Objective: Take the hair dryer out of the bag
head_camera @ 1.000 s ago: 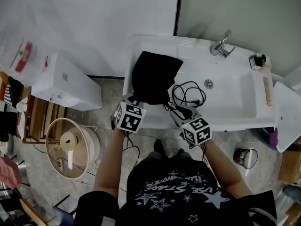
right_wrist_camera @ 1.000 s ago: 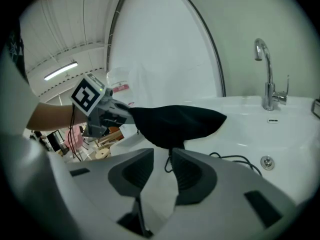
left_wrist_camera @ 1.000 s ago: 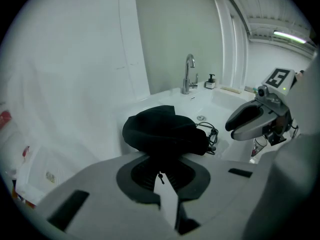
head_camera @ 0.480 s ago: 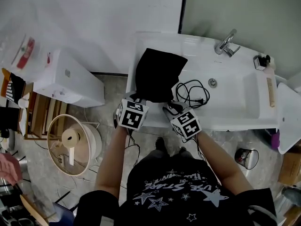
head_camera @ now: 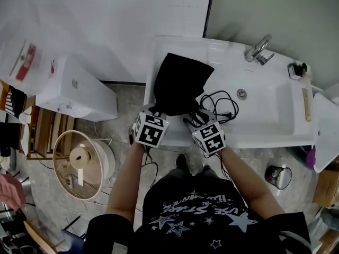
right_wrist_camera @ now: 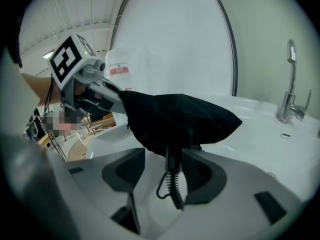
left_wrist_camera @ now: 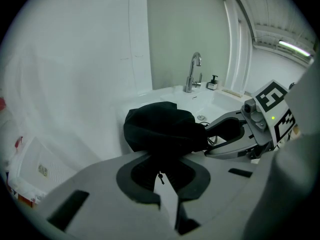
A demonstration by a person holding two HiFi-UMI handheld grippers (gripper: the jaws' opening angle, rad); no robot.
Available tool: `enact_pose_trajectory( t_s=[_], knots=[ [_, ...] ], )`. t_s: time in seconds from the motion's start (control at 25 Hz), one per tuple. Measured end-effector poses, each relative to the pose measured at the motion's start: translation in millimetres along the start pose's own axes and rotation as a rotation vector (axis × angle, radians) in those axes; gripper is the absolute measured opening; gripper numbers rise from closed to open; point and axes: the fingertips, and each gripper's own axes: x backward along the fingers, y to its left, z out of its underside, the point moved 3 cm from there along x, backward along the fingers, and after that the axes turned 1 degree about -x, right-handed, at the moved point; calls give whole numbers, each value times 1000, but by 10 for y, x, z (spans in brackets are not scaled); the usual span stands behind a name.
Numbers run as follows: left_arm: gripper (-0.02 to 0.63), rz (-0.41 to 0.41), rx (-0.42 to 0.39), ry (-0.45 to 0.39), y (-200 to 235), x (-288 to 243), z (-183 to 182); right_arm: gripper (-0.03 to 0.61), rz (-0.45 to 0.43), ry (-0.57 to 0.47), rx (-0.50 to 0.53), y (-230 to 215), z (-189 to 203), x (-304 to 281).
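Observation:
A black cloth bag point(head_camera: 180, 83) lies on the left end of the white sink counter point(head_camera: 265, 126). My left gripper point(head_camera: 158, 114) is shut on the bag's near edge, with black fabric pinched between its pads point(left_wrist_camera: 161, 160). The hair dryer stays hidden inside the bag. Only its dark handle end and ribbed cord point(right_wrist_camera: 172, 184) stick out of the bag's mouth. The rest of the black cord point(head_camera: 218, 105) lies coiled on the counter. My right gripper point(right_wrist_camera: 167, 173) has just been opening its jaws. They stand wide on either side of the handle end, and the pads do not press on it.
A chrome faucet point(head_camera: 258, 49) and the basin drain point(head_camera: 241, 93) are to the right of the bag. On the floor to the left stand a white box point(head_camera: 74, 89) and a round cream appliance point(head_camera: 82, 160). A small bin point(head_camera: 276, 176) sits on the floor at the right.
My right gripper has moved left and down to the bag's mouth, and its jaws have opened. The left gripper keeps its hold on the bag's edge.

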Motion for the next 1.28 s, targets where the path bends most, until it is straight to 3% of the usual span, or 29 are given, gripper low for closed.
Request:
enact_pose_trajectory(
  t_s=[0.48,0.76,0.84,1.28],
  knots=[
    [31,24,24,16,129,-154,25,244,37,57,-60,-151,-84,-351],
    [31,37,42,23,188,-201,73,247,133,91,-79,-192,-143,-558],
    [31,41,48,23,196,-207,88,216,151,82,-68,-203,-181,-581],
    [29,23,74,37,311,-217,187,195,73,75,-4,-308,-247,-452]
  ],
)
